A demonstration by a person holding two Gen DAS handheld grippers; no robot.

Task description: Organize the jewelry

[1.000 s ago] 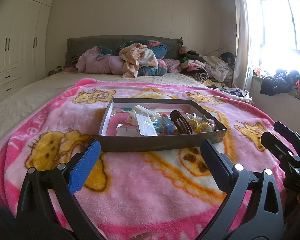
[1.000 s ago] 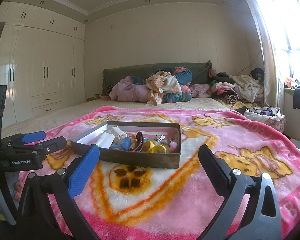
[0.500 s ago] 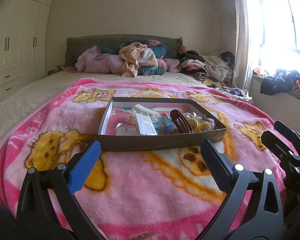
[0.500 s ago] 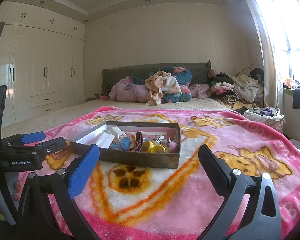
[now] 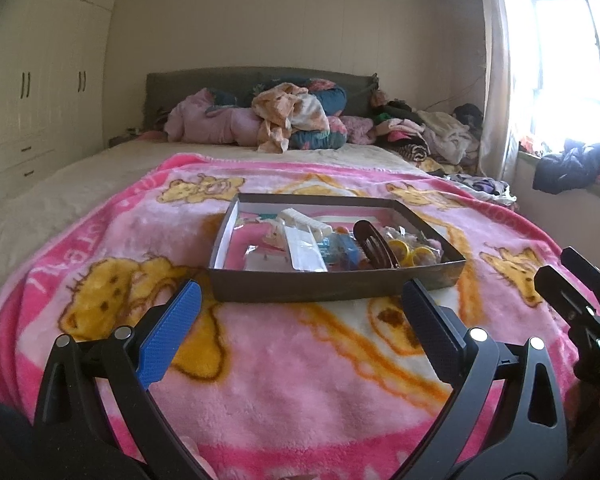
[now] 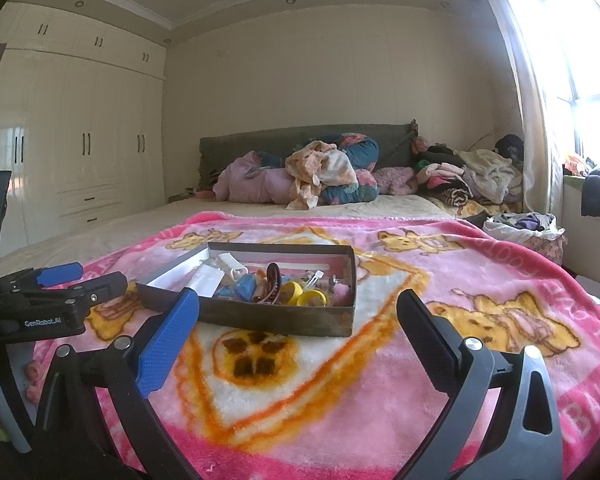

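A shallow dark cardboard box (image 5: 324, 290) sits on the pink blanket, also in the right wrist view (image 6: 276, 320). It holds a brown hair clip (image 5: 374, 244), yellow rings (image 5: 414, 252), blue pieces (image 5: 346, 252), a white comb-like piece (image 5: 306, 220) and clear packets (image 5: 304, 254). My left gripper (image 5: 300, 332) is open and empty, just short of the box's near wall. My right gripper (image 6: 296, 336) is open and empty, near the box's right corner. Each gripper shows at the edge of the other's view.
A pink bear-print blanket (image 5: 300, 380) covers the bed. Piled clothes and bedding (image 5: 292, 124) lie at the headboard. White wardrobes (image 6: 80, 152) stand left. A window sill with dark clothes (image 5: 572, 164) is right. A basket of clothes (image 6: 524, 228) sits by the bed.
Both views shift very slightly; the box sits a touch lower and nearer in the right wrist view. Both grippers stay open and empty.
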